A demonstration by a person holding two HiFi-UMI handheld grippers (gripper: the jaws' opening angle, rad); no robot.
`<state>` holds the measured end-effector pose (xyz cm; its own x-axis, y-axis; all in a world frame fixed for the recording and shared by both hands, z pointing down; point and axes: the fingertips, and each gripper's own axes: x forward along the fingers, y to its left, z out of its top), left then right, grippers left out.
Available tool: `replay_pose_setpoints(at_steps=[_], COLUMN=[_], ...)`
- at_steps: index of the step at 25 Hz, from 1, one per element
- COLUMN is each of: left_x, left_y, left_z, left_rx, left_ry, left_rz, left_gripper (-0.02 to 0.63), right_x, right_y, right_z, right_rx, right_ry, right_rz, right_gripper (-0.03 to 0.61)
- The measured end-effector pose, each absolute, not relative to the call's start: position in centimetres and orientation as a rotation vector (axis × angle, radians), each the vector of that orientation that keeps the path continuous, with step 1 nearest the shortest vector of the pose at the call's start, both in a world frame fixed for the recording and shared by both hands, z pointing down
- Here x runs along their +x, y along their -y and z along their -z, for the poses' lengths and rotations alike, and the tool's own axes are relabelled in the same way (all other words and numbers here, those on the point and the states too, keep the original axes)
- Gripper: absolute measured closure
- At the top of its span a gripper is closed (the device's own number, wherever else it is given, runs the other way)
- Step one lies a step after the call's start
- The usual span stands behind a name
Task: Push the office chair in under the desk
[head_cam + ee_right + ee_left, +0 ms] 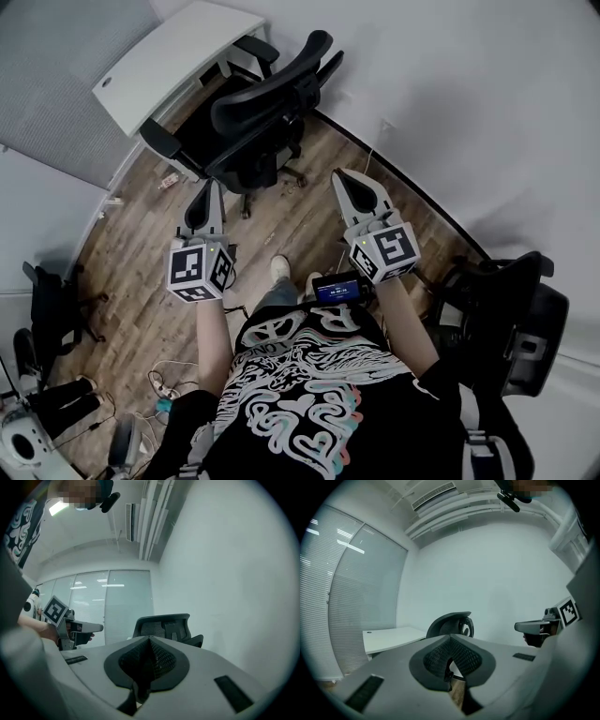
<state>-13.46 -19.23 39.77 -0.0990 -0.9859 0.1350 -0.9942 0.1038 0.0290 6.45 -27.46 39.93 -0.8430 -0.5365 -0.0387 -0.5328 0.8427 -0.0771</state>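
Observation:
A black mesh office chair (258,117) stands on the wood floor in front of a white desk (173,58), its seat partly out from under the desktop and its backrest toward me. My left gripper (203,199) and right gripper (349,187) are both shut and empty, held side by side a short way behind the chair, not touching it. In the left gripper view the chair's headrest (451,623) rises above the shut jaws, with the desk (391,638) to its left. In the right gripper view the chair's backrest (164,626) shows just beyond the shut jaws.
A second black chair (511,314) stands at my right by the white wall. Another dark chair (52,309) and cables lie at the left on the floor. A glass partition with blinds (351,602) runs behind the desk. My feet stand behind the office chair.

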Motion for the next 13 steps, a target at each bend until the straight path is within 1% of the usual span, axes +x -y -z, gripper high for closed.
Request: replay_pose_setpoints(at_steps=[13], left_x=[-11.9], left_y=[19.9], left_z=[-39.6], left_rx=[2.054], left_ry=[2.229], left_rz=[-0.126], left_gripper=[0.595], right_x=[7.8], right_y=[27.5], right_z=[-40.5], right_rx=[-0.865], right_ry=[-2.963], right_rz=[0.120], right_gripper=[0.551])
